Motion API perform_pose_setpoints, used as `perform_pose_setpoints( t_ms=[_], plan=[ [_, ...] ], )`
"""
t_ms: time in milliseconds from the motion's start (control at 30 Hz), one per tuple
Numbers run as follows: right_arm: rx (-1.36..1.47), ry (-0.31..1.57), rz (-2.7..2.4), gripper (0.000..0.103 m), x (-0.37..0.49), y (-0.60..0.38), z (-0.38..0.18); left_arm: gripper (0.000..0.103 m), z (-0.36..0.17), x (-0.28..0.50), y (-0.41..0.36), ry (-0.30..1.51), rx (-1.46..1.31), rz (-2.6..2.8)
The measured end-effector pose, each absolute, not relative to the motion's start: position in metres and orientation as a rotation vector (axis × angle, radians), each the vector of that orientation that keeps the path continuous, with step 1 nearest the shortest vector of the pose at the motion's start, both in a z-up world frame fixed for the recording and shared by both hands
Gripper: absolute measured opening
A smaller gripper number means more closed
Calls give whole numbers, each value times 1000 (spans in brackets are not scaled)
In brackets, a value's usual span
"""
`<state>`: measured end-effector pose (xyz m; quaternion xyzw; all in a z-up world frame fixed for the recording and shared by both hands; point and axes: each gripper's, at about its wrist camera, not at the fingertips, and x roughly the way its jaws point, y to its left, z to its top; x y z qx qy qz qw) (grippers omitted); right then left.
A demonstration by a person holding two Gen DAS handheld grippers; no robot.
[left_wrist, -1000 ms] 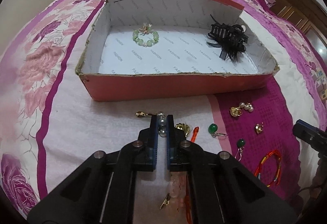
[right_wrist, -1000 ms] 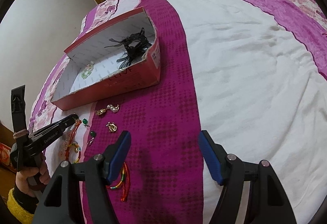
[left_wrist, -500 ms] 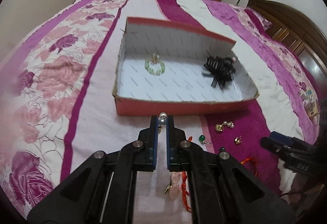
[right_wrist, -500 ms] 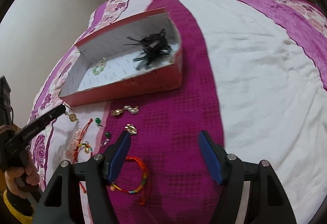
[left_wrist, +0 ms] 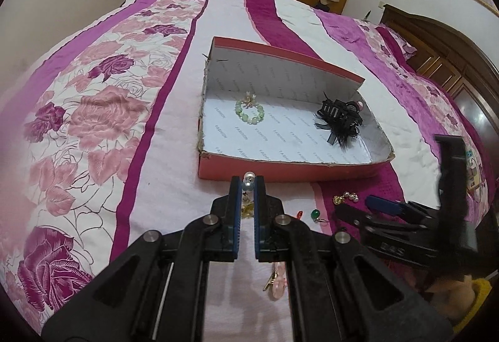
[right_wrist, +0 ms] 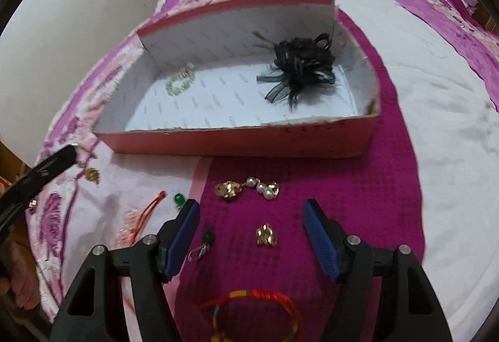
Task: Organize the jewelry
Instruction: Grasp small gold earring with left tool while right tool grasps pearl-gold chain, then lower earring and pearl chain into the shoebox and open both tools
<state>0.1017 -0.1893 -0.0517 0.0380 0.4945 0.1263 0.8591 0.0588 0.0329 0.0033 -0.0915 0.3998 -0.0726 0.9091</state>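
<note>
My left gripper (left_wrist: 248,184) is shut on a pearl earring (left_wrist: 249,181) whose gold pendant (left_wrist: 246,208) hangs below, held above the bed before the red box (left_wrist: 280,170). The box holds a green bead bracelet (left_wrist: 249,113) and a black feathered hair clip (left_wrist: 340,120). My right gripper (right_wrist: 251,211) is open above the magenta stripe, over a small gold earring (right_wrist: 266,235). A gold-and-pearl earring pair (right_wrist: 246,187) lies just beyond it. The left gripper (right_wrist: 40,173) shows at the left edge with the hanging gold pendant (right_wrist: 91,175).
On the bed lie a green stone earring (right_wrist: 178,198), a dark green earring (right_wrist: 202,243), a red woven bracelet (right_wrist: 255,307), a red cord with pink clip (right_wrist: 137,217). The right gripper (left_wrist: 405,217) shows at right in the left wrist view. Wardrobes stand behind.
My left gripper has lifted the pearl earring higher off the bed. My right gripper has moved closer to the jewelry on the magenta stripe, staying open.
</note>
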Motion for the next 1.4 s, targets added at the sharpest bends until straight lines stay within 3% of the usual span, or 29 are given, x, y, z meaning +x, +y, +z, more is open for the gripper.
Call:
perform_pose_setpoints(
  t_ms=[267, 333, 500, 567, 1400],
  plan=[
    [63, 1031, 216, 70, 115, -180, -64, 0, 0, 59, 36, 825, -208, -154],
    [41, 1020, 209, 64, 114, -178, -64, 0, -1, 59, 35, 826, -211, -157],
    [22, 1000, 217, 34, 111, -178, -63, 0, -2, 59, 33, 833, -210, -159],
    [36, 994, 233, 27, 109, -180, -62, 0, -1, 57, 32, 832, -210, -158],
    [132, 788, 367, 26, 60, -199, 10, 0, 37, 41, 28, 734, -215, -184]
  ],
)
